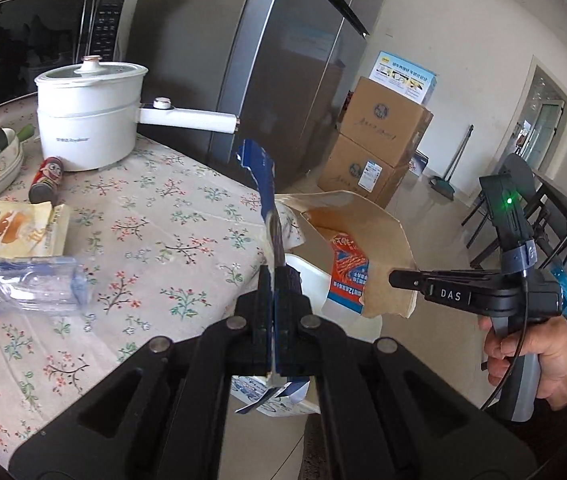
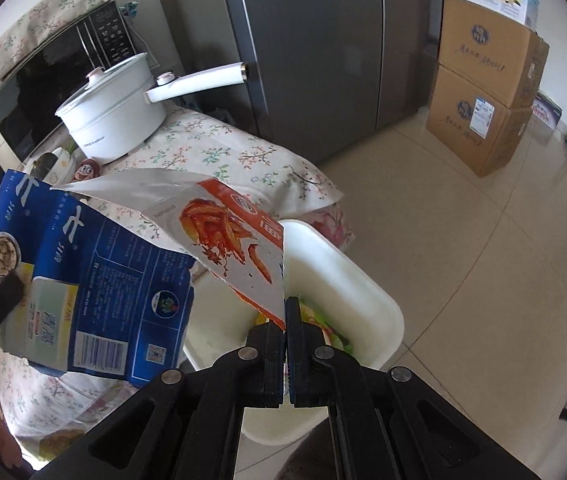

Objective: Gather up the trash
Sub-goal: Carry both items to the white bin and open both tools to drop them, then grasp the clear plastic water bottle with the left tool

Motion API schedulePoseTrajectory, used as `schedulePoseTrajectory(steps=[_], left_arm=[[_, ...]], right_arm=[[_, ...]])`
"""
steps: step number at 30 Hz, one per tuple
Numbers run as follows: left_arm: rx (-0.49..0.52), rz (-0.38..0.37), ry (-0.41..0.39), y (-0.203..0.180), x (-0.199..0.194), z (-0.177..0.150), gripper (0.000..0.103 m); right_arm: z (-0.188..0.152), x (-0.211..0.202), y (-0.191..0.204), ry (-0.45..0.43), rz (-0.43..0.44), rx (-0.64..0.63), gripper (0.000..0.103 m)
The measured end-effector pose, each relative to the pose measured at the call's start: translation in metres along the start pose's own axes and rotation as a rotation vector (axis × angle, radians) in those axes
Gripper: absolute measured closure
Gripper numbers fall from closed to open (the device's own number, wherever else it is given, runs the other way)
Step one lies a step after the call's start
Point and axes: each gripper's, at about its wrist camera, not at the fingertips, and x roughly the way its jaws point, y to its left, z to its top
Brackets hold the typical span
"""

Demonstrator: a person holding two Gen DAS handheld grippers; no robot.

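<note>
Two claws carry flattened cartons over a white bin (image 2: 363, 280) beside a kitchen table (image 1: 155, 216). The left claw (image 1: 273, 276) is clamped tight on a torn blue carton (image 1: 263, 176), seen edge-on in its own view and broadside at the left of the right wrist view (image 2: 95, 280). The right claw (image 2: 286, 308) is pinched shut on a red-and-white carton (image 2: 235, 232), holding it by a corner above the bin's open mouth; from the left wrist view that same claw (image 1: 397, 278) grips the carton's brown inner face (image 1: 367, 236), with a hand (image 1: 531, 356) on the handle at the right edge. The bin stands on the tiled floor just off the table's near corner, some waste visible inside. On the flowered cloth, farther left, sit a white pot (image 1: 87, 120), a cream packet (image 1: 19, 232), a clear plastic wrapper (image 1: 19, 284) and a small can (image 1: 45, 180). A grey fridge (image 2: 315, 48) and stacked boxes (image 2: 483, 92) stand beyond.
</note>
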Motion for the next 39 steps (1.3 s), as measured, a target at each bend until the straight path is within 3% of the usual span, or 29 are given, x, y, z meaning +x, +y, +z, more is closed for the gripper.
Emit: schedulePoseTrajectory(steps=[11, 12, 13, 14, 16, 20, 30, 31, 34, 39], left_arm=[[0.026, 0.005, 0.088, -0.007, 0.067, -0.023, 0.101], [0.029, 0.007, 0.105, -0.007, 0.070, -0.024, 0.096], [0.030, 0.017, 0.130, -0.007, 0.074, -0.025, 0.080], [0.029, 0.038, 0.141, -0.006, 0.074, -0.026, 0.056], [0.026, 0.065, 0.138, -0.003, 0.070, -0.027, 0.034], [0.028, 0.124, 0.154, 0.004, 0.057, -0.026, 0.022], [0.002, 0.226, 0.172, 0.031, 0.030, -0.028, 0.014], [0.001, 0.232, 0.171, 0.033, 0.027, -0.028, 0.013], [-0.002, 0.252, 0.169, 0.040, 0.020, -0.028, 0.010], [-0.019, 0.297, 0.165, 0.055, 0.007, -0.029, 0.009]], right_arm=[[-0.011, 0.014, -0.039, 0.066, -0.007, 0.064, 0.102], [-0.010, 0.015, -0.038, 0.067, -0.009, 0.062, 0.102], [-0.010, 0.015, -0.038, 0.068, -0.010, 0.061, 0.102], [-0.010, 0.015, -0.038, 0.069, -0.011, 0.059, 0.102], [-0.010, 0.015, -0.035, 0.070, -0.012, 0.052, 0.102], [-0.009, 0.016, -0.028, 0.071, -0.010, 0.039, 0.102], [-0.005, 0.021, -0.011, 0.072, -0.015, 0.041, 0.098], [-0.004, 0.021, -0.010, 0.076, -0.019, 0.045, 0.089], [-0.002, 0.018, -0.007, 0.059, -0.026, 0.057, 0.040], [0.001, 0.012, 0.009, 0.033, -0.024, 0.012, 0.035]])
